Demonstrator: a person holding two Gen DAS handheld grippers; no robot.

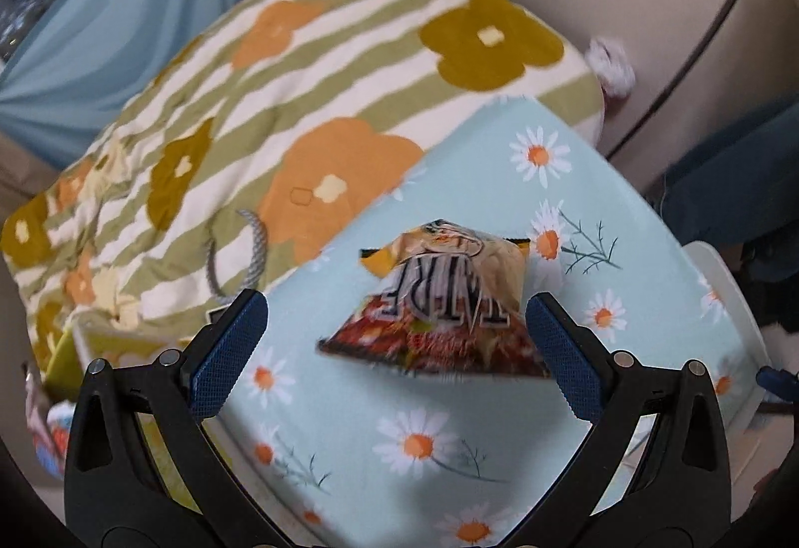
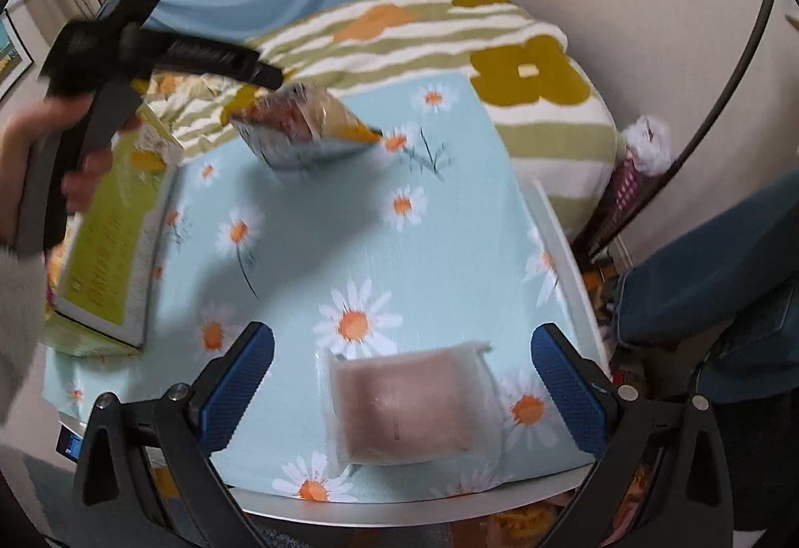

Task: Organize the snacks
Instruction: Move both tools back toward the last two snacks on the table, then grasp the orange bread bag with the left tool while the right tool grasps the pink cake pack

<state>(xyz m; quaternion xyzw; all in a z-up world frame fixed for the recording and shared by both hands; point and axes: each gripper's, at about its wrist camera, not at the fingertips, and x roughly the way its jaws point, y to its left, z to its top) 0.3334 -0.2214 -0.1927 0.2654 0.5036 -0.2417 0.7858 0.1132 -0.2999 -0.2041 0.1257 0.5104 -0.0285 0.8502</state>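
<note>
Left claw [image 1: 397, 338] gapes wide around the crinkly orange-brown snack bag [image 1: 439, 313] without gripping; right claw [image 2: 402, 381] spreads wide, empty, over a clear-wrapped pinkish packet [image 2: 407, 408] on the daisy-clothed table [image 2: 449, 248]

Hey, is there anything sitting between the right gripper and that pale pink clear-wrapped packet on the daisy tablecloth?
Nothing visible does. The right gripper is open, and the pale pink clear-wrapped packet lies flat on the light blue daisy tablecloth between its blue fingers. The orange chip bag and yellow-green box sit well away.
</note>
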